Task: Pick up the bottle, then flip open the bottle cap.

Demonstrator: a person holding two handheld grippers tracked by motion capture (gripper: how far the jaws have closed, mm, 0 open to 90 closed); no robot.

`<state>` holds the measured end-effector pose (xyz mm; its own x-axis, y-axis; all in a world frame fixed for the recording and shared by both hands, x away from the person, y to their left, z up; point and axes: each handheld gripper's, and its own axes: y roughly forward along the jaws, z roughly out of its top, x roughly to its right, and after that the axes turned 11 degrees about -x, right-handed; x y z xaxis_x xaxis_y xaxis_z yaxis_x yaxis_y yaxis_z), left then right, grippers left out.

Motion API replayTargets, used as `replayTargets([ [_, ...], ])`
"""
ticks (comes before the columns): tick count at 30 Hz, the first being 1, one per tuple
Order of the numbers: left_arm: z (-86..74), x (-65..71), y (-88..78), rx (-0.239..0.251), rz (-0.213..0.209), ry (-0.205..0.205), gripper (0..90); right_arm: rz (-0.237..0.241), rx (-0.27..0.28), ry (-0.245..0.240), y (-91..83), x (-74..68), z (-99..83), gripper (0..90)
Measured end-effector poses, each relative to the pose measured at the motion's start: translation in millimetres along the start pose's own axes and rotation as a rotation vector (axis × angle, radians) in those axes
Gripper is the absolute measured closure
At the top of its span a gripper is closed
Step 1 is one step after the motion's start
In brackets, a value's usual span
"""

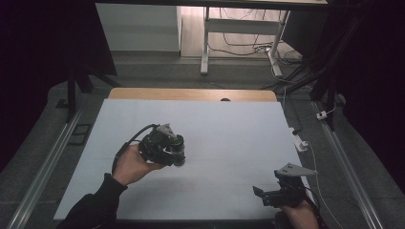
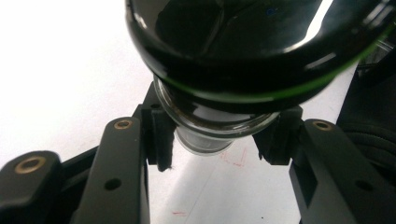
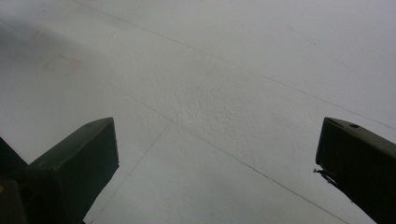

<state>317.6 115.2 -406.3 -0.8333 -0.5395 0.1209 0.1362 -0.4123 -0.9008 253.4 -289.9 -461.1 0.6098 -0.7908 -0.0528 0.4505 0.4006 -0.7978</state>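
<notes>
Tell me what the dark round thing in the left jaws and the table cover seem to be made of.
The round thing: probably glossy black plastic with a thin green line, given its sharp reflections; its clear neck looks like glass or clear plastic. The table cover: a matte white sheet, maybe paper or foam board; the right gripper view shows a fine grain and faint lines.

Left gripper view: the dark jar held in the left tongs is cut off by the top edge, and its contents cannot be told. High view: the jar is largely hidden behind those tongs; the right hand is cut off by the bottom edge.
</notes>
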Motion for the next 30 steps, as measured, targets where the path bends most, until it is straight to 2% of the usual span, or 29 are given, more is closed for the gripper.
replayTargets([
  [5, 0.3, 1.3, -2.1, 0.014, -0.007, -0.004, 53.4, 0.001, 0.003, 0.003, -0.4, 0.5, -0.4, 0.0],
  [11, 1.1, 3.8, -2.5, 0.012, -0.008, 0.012, 53.4, 0.002, 0.005, 0.002, -0.3, 0.2, 0.3, 0.0],
  [18, 1.4, 7.1, -0.6, 0.005, -0.009, 0.019, 53.4, 0.037, 0.023, 0.027, -3.1, 2.3, 0.0, 0.0],
  [27, 1.6, 8.4, 0.0, 0.008, -0.010, 0.023, 53.4, 0.062, 0.034, -0.008, -4.4, -3.3, 6.1, 0.0],
  [30, 1.4, 8.4, 1.1, 0.005, -0.008, 0.024, 53.4, 0.092, 0.044, -0.012, -4.4, -5.2, 10.2, 0.0],
])
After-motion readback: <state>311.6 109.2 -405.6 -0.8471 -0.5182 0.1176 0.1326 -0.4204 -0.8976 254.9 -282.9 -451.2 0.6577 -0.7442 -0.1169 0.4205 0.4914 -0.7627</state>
